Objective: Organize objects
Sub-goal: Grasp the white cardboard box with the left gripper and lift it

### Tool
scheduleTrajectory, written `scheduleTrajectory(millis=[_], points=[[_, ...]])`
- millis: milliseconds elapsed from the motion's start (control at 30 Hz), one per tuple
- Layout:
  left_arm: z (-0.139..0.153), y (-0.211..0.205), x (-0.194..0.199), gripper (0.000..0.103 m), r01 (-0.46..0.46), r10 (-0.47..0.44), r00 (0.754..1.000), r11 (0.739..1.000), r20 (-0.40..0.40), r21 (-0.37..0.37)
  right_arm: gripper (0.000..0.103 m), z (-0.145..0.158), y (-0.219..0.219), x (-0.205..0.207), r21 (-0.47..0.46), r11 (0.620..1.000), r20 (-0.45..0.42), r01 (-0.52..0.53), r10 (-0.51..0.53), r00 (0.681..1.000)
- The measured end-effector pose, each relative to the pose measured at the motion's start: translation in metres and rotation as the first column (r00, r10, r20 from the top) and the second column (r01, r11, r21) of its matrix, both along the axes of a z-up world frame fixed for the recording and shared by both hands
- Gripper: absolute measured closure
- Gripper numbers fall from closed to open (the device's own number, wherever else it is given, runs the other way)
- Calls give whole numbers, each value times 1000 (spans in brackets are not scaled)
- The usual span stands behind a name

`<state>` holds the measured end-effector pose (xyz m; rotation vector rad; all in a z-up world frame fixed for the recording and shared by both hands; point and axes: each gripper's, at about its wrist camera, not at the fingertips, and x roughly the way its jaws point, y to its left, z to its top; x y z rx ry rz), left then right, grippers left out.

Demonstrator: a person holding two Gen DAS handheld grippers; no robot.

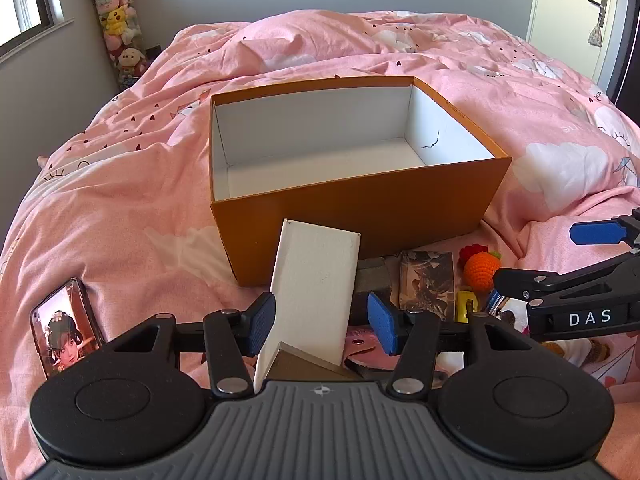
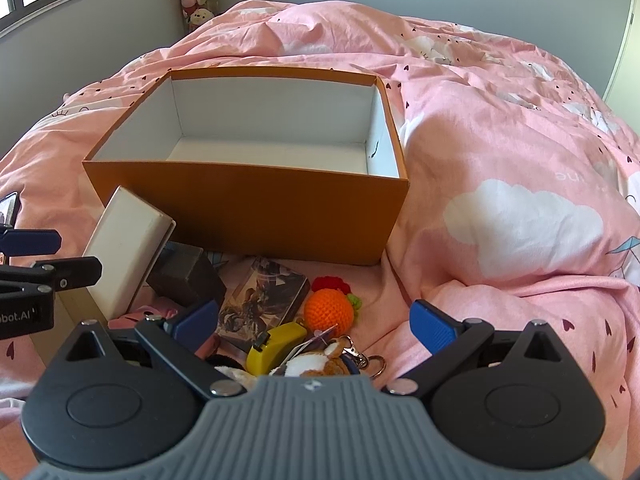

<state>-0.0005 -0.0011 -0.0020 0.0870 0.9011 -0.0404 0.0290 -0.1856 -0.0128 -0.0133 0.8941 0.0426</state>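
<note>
My left claw (image 1: 322, 316) stands half open around a tilted white box (image 1: 316, 284); I can't tell whether the pads grip it. My right claw (image 2: 316, 326) gapes wide and empty over the toys (image 2: 328, 312), near the orange box (image 2: 248, 204) on the bed (image 2: 500, 160).

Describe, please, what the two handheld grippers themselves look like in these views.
Both are alike: the left gripper and the right gripper each have a ribbed grey body flanked by two round black discs, black linkage arms with silver rivets, and fingers tipped with blue ribbed pads. White lettering "DAS" marks the side of the right one. No cables, hands or sleeves show.
</note>
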Motion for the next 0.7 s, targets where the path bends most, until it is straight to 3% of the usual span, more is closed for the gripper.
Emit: scheduleTrajectory(millis=[233,400,567,700], points=[[0,0,0,42,7,-7,1000,1000,-3,-5,1,0,0,1,5,1000,-4,-12,12,1000],[2,9,2,53,18,-18,1000,999,-10,-32,3,0,5,6,-10,999,-4,-52,52,999],[4,26,6,61,-2,0,1000,998,-25,-59,19,1,13,17,-5,995,-16,-104,104,994],[2,36,9,61,14,-18,999,997,-48,-76,31,0,24,28,7,987,-36,-161,161,986]])
